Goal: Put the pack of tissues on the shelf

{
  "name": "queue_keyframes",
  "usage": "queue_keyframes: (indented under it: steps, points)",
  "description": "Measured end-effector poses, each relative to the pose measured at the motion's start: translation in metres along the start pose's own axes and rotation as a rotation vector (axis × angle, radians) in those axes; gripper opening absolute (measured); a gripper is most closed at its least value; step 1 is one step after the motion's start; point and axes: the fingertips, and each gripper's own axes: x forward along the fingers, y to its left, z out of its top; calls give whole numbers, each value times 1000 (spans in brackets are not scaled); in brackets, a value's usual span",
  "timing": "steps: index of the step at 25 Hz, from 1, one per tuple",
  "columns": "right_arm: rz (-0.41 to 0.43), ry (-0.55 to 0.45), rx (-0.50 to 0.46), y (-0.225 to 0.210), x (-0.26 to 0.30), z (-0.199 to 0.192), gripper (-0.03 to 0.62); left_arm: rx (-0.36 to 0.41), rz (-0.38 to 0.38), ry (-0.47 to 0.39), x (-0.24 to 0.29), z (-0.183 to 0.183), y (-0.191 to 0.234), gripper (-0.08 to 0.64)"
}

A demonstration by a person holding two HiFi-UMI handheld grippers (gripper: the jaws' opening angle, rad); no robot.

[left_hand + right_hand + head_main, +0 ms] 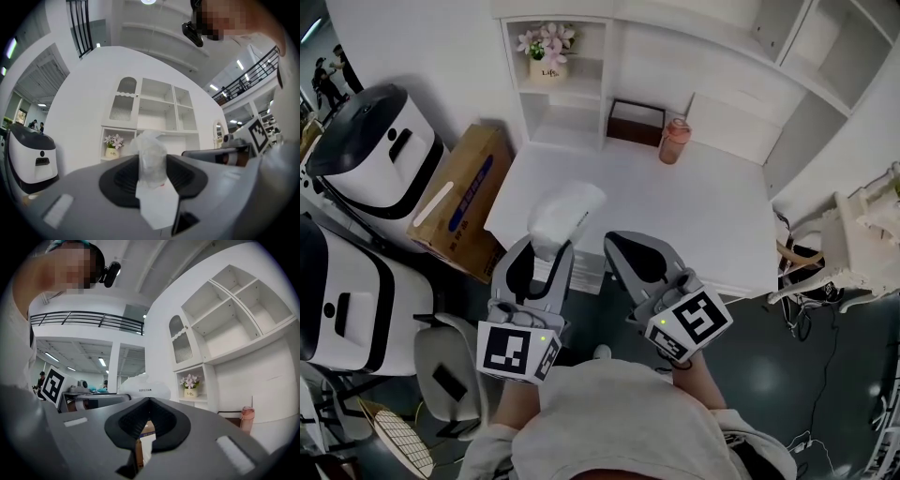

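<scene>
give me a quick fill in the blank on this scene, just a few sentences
1. Of the left tool and the right tool, the pack of tissues is held by the ____ one.
2. The pot on the shelf holds pink ____.
3. The pink bottle stands on the white desk, just right of a dark ____ box.

Missing words: left; flowers; brown
</scene>
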Motion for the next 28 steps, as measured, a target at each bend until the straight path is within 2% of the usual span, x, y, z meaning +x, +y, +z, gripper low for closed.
queue_keyframes:
  steps: [8,15,28]
  points:
    - [-6,5,33,-17,-1,-8,0,6,-6,21,18,-5,-4,160]
    - [-62,5,31,-38,4,-9,0,-4,-55,20,42,-11,-3,160]
    - [-105,22,37,-78,63,-10,0,-26,-89,31,98,-16,44,160]
